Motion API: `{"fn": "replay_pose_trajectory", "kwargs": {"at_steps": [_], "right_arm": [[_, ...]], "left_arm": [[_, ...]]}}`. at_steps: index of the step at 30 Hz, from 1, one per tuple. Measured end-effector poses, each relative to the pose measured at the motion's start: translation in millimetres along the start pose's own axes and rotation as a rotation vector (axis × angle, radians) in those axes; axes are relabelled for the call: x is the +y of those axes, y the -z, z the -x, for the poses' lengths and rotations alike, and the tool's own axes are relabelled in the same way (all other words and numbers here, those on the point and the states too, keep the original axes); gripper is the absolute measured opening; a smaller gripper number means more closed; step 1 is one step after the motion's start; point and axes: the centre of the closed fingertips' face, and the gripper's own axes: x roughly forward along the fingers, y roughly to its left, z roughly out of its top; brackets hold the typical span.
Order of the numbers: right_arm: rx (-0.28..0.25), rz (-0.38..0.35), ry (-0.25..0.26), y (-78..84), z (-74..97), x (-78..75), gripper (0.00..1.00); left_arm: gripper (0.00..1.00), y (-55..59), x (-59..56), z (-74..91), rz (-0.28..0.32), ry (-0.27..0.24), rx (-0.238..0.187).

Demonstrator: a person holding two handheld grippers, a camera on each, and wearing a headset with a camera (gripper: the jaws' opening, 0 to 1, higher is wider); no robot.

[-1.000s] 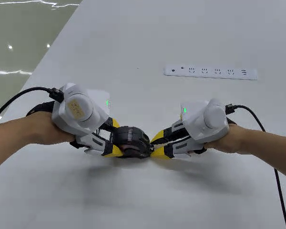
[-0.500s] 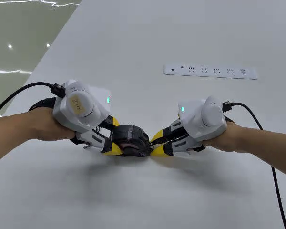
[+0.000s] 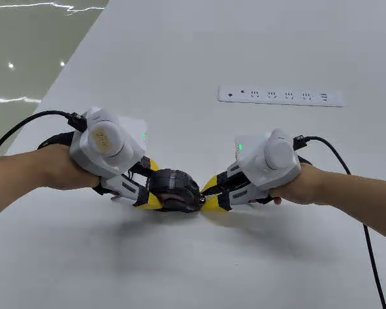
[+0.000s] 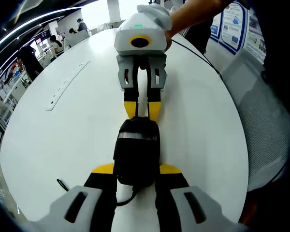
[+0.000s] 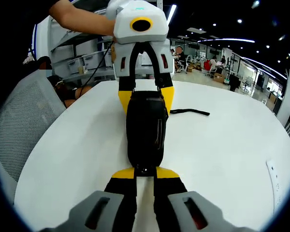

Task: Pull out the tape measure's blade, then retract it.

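A black tape measure point(image 3: 175, 190) lies on the white table point(image 3: 199, 58), held between the two grippers. My left gripper point(image 3: 156, 184) is shut on its body from the left; its yellow-tipped jaws clamp both sides of the tape measure point(image 4: 137, 151). From the right, my right gripper point(image 3: 207, 195) meets the case's front end. In the right gripper view the right gripper point(image 5: 144, 174) is pinched shut on the small end hook at the mouth of the tape measure point(image 5: 145, 126). No length of blade shows outside the case. The black wrist strap point(image 5: 189, 112) trails on the table.
A white power strip point(image 3: 280, 96) lies farther back on the right. The table's left edge point(image 3: 71, 64) drops to a green floor. Black cables point(image 3: 26, 129) run from both grippers. A grey mesh chair point(image 5: 19, 130) stands by the table.
The right hand has edged slightly closer to the tape measure. Both holds are unchanged and the case has stayed in place.
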Motion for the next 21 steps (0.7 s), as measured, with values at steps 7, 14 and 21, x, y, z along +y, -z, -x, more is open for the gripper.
{"fn": "replay_pose_trajectory", "kwargs": {"at_steps": [7, 14, 21], "right_arm": [[0.005, 0.005, 0.001, -1.3, 0.6, 1.7, 0.11], [0.011, 0.011, 0.004, -2.2, 1.5, 3.3, 0.11], [0.014, 0.009, 0.004, -2.6, 1.9, 5.1, 0.11]], "left_arm": [[0.25, 0.7, -1.1, 0.6, 0.0, -0.001, 0.0], [0.25, 1.3, -2.5, 1.6, -0.004, 0.0, 0.001], [0.25, 1.6, -3.5, 1.9, -0.008, 0.004, 0.003]]}}
